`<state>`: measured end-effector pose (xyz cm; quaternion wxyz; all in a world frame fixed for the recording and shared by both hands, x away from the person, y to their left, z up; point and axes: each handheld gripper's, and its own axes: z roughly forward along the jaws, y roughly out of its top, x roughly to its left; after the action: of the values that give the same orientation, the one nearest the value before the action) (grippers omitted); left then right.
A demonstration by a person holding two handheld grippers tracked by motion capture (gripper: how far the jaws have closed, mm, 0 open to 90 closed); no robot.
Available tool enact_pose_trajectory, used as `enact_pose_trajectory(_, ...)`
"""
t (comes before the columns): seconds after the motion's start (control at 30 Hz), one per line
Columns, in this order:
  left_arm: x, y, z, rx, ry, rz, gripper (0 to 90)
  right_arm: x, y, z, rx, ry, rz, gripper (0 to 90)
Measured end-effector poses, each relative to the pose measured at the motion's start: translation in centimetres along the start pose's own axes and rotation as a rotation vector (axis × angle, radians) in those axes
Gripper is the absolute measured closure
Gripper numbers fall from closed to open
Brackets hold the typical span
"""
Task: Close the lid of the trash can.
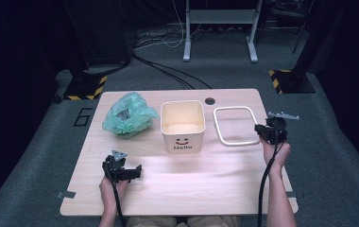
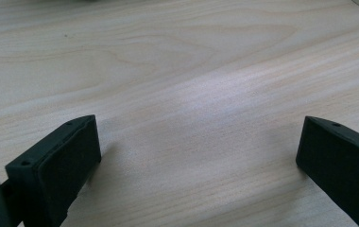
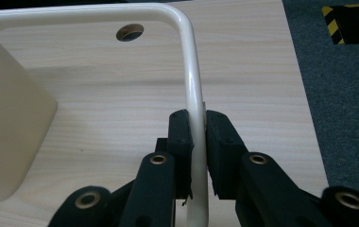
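right gripper (image 3: 197,142) clamped on white frame (image 3: 192,85), green bag (image 1: 128,115) farther off

The wooden table (image 1: 177,189) carries a green bag (image 1: 128,115) and a cream bin (image 1: 183,125) — side by side.

The white frame (image 3: 194,94) runs off the bottom edge — its lower end unseen.

the white frame (image 1: 236,126) is a thin rounded-square loop. it sits just right of the bin, its near-right edge pinched.
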<state>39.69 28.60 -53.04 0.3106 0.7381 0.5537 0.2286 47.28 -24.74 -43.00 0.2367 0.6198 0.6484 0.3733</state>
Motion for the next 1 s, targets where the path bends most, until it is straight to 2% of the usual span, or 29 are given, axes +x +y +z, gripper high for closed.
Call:
enact_pose_trajectory(0.73, 0.0, 0.0, 0.0, -0.001, 0.000, -0.001, 0.4, 1.8, 2.9, -0.9, -0.014, 0.022, -0.049, 80.7)
enact_pose_trajectory(1.0, 0.0, -0.1, -0.1, 0.000, 0.004, -0.003, 0.5, 2.2, 3.8, -1.9, -0.034, 0.032, -0.066, 80.7)
